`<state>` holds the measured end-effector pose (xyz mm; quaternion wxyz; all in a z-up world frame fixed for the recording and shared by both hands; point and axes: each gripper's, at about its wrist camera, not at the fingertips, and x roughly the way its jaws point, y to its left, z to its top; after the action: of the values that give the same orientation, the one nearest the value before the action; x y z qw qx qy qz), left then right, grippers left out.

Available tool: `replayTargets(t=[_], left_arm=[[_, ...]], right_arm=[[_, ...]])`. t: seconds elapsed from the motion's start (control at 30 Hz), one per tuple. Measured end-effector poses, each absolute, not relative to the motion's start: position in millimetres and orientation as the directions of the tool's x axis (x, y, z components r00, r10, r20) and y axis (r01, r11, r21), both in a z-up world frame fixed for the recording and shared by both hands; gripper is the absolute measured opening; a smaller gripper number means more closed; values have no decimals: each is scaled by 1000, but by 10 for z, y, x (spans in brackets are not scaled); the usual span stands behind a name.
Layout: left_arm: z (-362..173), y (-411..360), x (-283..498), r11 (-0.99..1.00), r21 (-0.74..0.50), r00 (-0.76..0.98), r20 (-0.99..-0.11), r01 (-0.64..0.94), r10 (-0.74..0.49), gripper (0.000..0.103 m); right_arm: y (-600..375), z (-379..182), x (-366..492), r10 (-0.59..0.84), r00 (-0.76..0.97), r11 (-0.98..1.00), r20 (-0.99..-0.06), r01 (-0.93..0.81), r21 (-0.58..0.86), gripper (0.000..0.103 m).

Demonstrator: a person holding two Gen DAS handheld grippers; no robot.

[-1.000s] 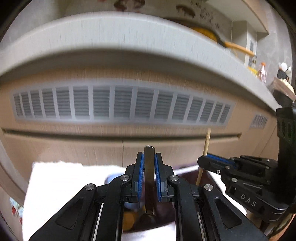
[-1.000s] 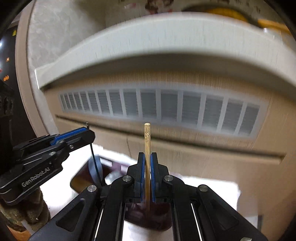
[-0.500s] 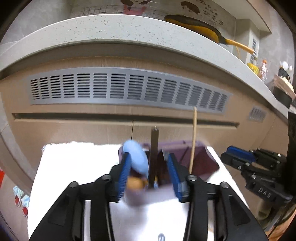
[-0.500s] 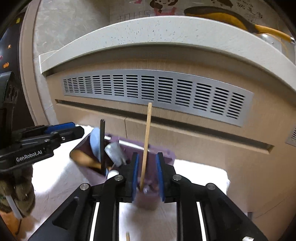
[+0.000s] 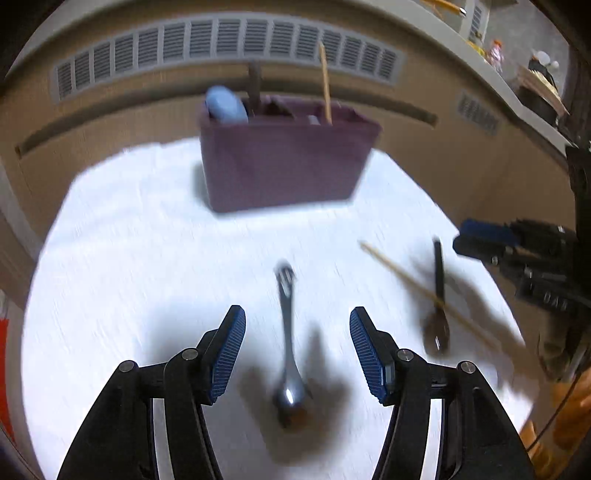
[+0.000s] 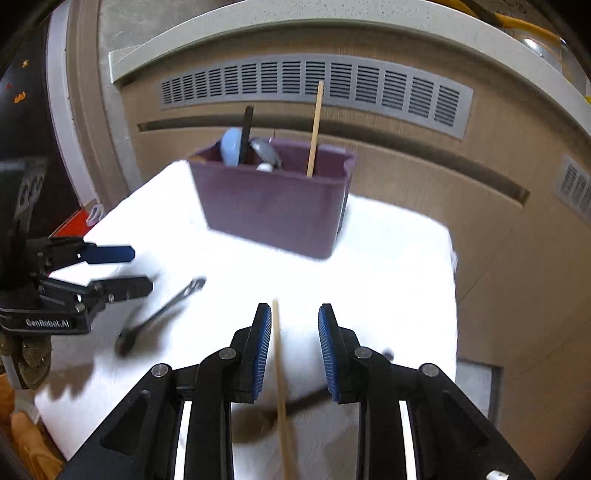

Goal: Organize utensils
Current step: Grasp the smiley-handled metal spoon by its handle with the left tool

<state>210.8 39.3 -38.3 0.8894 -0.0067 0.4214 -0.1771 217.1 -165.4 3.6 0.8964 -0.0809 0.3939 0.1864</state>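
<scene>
A purple utensil holder (image 5: 284,162) stands at the far side of a white cloth (image 5: 129,258); it also shows in the right wrist view (image 6: 273,206). It holds a blue spoon (image 5: 225,105), a dark utensil (image 5: 255,86) and a wooden chopstick (image 5: 325,85). My left gripper (image 5: 297,354) is open above a metal fork (image 5: 288,332) lying on the cloth. My right gripper (image 6: 290,350) is open over a second wooden chopstick (image 6: 282,387), which crosses a dark spoon (image 5: 439,302).
A wooden cabinet front with a grey vent grille (image 6: 317,83) rises behind the cloth, under a pale counter edge (image 6: 295,33). The cloth's right edge (image 6: 452,277) drops off beside the cabinet.
Both grippers let go of the dark utensil and the chopstick in the holder, opened, and pulled back and down over the cloth. The fork and loose chopstick came into view.
</scene>
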Motion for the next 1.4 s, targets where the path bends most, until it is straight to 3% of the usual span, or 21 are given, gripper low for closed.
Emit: replayTargets(t=[0.27,0.57,0.7,1.1,1.17,1.4], left_arm=[[-660,429,1637,964,-126,589,-770,233,-243,60],[-742,283,1729,982,-41,608,-780,185,-148,57],[-723,257,1695,981,-25,624,-768,194,-143,29],[-98,480,1406,989,-28,784,-607,148,-134,29],[16,482,1369,988,-24,803,-580,152,-138,29],[165,487,1341,983,-46,815,-553,179,-174,29]], right_arm=[[-1670,-118,1740,290,563,888,-774,-461,-2,25],[-1619,-190,1518,322,517,868,-793,-496,29,25],[-1644,-135,1452,318,532,872,-784,-490,22,25],[-1593,-46,1333,351,532,856,-771,-516,34,25],[-1526,-92,1312,365,506,838,-782,-544,39,31],[-1203,-353,1319,384,409,769,-828,-638,41,34]])
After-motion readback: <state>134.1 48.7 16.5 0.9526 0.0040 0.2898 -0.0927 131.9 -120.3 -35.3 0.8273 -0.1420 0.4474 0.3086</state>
